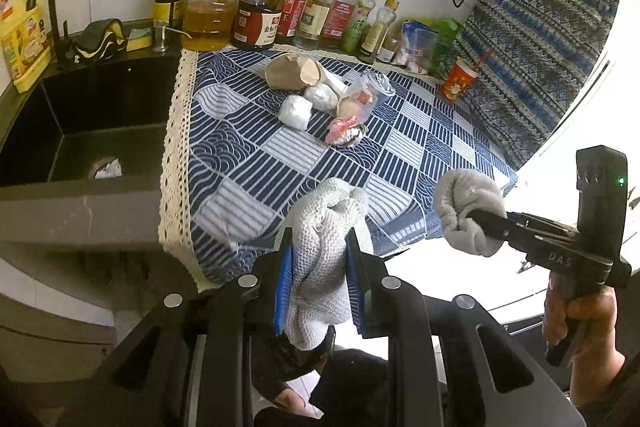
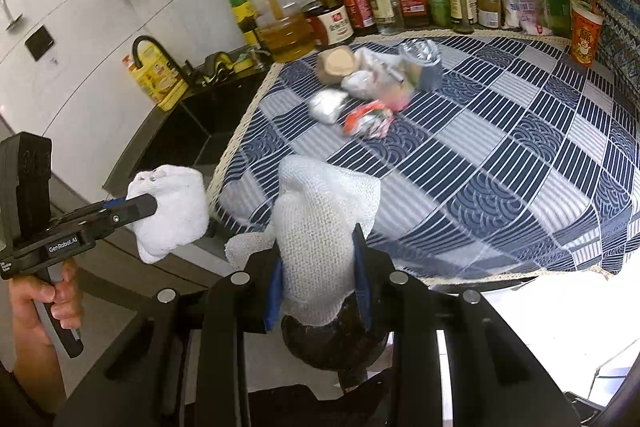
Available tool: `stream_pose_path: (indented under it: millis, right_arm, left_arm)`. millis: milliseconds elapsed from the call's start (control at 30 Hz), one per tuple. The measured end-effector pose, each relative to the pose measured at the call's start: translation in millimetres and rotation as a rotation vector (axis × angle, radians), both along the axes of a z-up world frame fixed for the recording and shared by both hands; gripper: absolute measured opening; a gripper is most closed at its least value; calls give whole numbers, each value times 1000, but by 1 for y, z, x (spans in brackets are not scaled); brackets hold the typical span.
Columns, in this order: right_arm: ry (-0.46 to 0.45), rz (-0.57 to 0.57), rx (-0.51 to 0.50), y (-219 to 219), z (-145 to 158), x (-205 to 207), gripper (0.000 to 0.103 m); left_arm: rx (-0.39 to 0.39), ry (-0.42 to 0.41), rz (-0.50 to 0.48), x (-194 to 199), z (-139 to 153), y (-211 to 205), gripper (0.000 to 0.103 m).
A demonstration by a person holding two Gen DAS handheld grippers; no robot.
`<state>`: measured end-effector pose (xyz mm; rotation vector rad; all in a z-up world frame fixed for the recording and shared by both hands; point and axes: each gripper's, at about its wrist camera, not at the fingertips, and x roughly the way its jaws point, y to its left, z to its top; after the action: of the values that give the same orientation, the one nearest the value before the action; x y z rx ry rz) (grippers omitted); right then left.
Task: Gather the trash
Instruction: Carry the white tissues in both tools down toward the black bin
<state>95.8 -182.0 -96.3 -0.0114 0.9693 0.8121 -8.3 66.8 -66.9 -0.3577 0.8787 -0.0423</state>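
Trash sits in a loose heap on the blue-and-white patterned cloth (image 1: 256, 171) covering the worktop: a crumpled brown paper cup (image 1: 294, 71) at the back, two white wads (image 1: 295, 111) in front of it, a squashed clear plastic cup (image 1: 366, 95) on its side, and a red-and-white wrapper (image 1: 346, 131) nearest the front edge. None of it is touched right now. Both claws hang off the near edge of the worktop, well short of the heap. The left claw (image 1: 320, 259) is clamped on a white knitted cloth (image 1: 324, 227) bunched between its blue pads. The right claw (image 2: 318, 259) is likewise clamped on its own white knitted cloth (image 2: 320, 211). A hand (image 2: 40, 303) grips the left claw's handle. Behind the heap, a row of oil and sauce bottles (image 1: 256, 7) lines the tiled wall, a red paper cup (image 1: 458, 81) with a straw stands far right, and the dark sink (image 1: 88, 131) lies left of the cloth.
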Motion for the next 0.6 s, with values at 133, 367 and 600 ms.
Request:
stream_pose_path:
  millis: [133, 367, 600]
  right_arm:
    - [5, 26, -9, 6, -4, -18, 31]
    - [47, 66, -23, 22, -22, -39, 31]
    - [123, 75, -56, 35, -55, -43, 32]
  left_arm:
    - [-22, -5, 9, -15, -4, -1, 22]
    - [-63, 48, 6, -30, -32, -4, 22]
    - [-106, 117, 28, -37, -69, 0, 22]
